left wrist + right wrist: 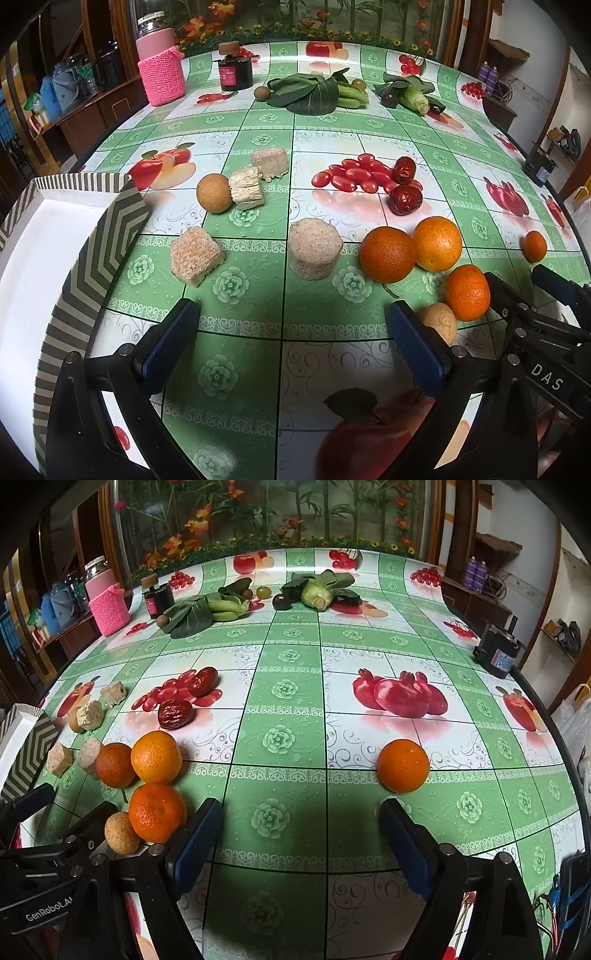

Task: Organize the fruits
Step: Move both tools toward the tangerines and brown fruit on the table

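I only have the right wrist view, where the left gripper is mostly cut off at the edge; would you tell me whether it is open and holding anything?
Observer: The left gripper is open, with only the green flowered tablecloth showing between its fingers.
Operator: Thank you. And the striped cardboard box, of which I see just a corner?
Observer: The striped cardboard box is white inside, and the part of its inside that shows holds no fruit.
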Demonstrator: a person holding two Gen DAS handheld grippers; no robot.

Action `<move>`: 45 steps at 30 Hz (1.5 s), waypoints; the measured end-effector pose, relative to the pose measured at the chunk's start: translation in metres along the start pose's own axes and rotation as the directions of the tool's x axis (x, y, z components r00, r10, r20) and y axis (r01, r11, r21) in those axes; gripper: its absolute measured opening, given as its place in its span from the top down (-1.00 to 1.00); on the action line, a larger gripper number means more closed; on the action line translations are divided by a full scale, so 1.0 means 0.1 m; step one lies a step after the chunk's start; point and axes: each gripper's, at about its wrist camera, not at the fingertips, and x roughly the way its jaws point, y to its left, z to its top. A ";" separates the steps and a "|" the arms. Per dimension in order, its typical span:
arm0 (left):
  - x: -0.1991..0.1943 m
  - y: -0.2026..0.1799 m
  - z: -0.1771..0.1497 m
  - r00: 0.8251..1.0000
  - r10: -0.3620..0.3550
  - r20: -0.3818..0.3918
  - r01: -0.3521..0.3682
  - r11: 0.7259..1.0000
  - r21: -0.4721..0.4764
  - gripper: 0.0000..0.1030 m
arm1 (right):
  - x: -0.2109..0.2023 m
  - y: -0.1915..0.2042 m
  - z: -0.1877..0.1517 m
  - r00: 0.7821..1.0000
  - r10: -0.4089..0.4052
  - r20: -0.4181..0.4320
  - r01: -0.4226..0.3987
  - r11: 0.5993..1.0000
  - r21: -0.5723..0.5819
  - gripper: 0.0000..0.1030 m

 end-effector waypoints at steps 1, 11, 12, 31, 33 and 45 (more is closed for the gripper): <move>0.00 0.00 0.00 1.000 0.000 -0.009 0.000 1.000 0.004 -1.00 | -0.01 -0.01 -0.01 1.000 0.003 0.001 -0.003 1.000 -0.003 -0.68; -0.35 0.14 -0.06 0.998 -0.029 0.057 0.028 1.000 0.012 -0.99 | -0.28 -0.05 -0.14 0.998 0.066 0.024 -0.066 0.998 0.001 -0.22; -0.42 0.18 -0.12 0.997 -0.028 0.067 0.028 1.000 0.011 -0.99 | -0.35 -0.05 -0.16 0.996 0.082 0.047 -0.083 0.997 0.006 -0.22; -0.97 0.40 -0.43 0.982 -0.097 0.163 0.097 0.995 0.008 -0.99 | -0.74 0.22 -0.32 0.959 0.260 0.112 -0.248 0.962 -0.113 -0.18; -0.99 0.40 -0.44 0.982 -0.086 0.168 0.086 0.996 0.009 -0.99 | -0.75 0.25 -0.32 0.956 0.274 0.107 -0.262 0.958 -0.117 -0.17; -1.02 0.40 -0.47 0.983 -0.052 0.174 0.049 0.999 0.019 -0.99 | -0.72 0.42 -0.36 0.957 0.281 0.067 -0.270 0.953 -0.136 -0.16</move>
